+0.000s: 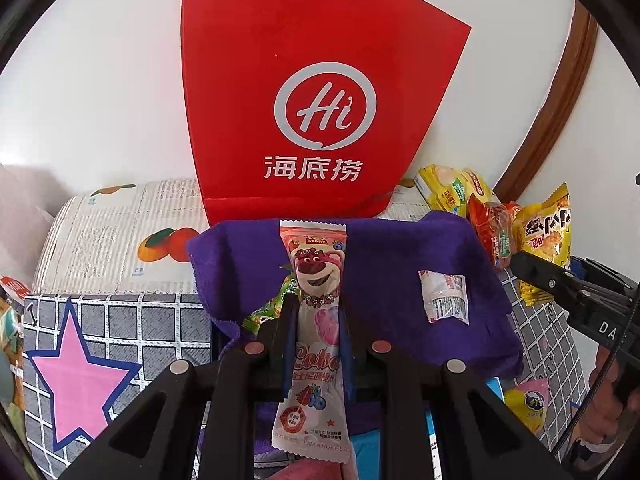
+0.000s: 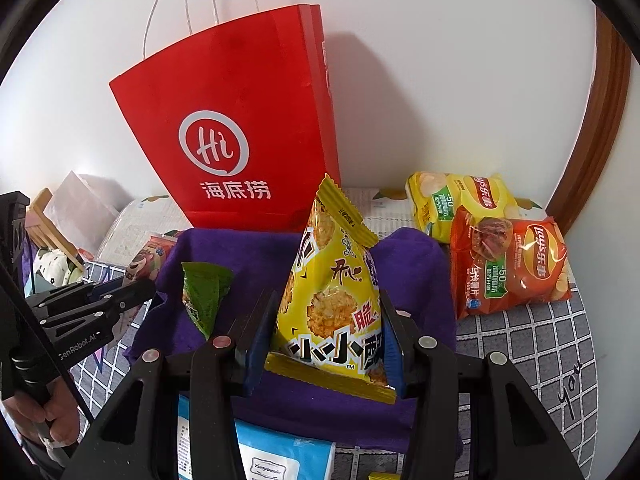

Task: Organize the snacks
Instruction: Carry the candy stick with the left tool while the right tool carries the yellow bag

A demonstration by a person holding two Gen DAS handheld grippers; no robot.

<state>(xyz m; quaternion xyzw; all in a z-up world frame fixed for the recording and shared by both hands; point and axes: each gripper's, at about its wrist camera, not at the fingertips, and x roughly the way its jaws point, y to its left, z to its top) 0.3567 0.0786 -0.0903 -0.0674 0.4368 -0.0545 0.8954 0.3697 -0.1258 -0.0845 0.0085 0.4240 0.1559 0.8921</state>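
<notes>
My left gripper (image 1: 316, 300) is shut on a long pink bear snack packet (image 1: 316, 320), held upright over the purple cloth (image 1: 384, 256). My right gripper (image 2: 328, 300) is shut on a yellow rice-cracker packet (image 2: 332, 300), also over the purple cloth (image 2: 248, 264); that packet also shows at the right of the left wrist view (image 1: 546, 236). A red paper bag (image 1: 312, 92) stands behind the cloth against the wall, also in the right wrist view (image 2: 240, 128). A green packet (image 2: 204, 296) and a small white packet (image 1: 444, 296) lie on the cloth.
Yellow (image 2: 460, 200) and red (image 2: 508, 260) chip bags lie at the right by the wall. A blue-white pack (image 2: 280, 456) lies near my right gripper. The checked tablecloth has a pink star (image 1: 76, 372). A brown curved frame (image 2: 592, 128) borders the right. Clutter sits at far left (image 2: 52, 256).
</notes>
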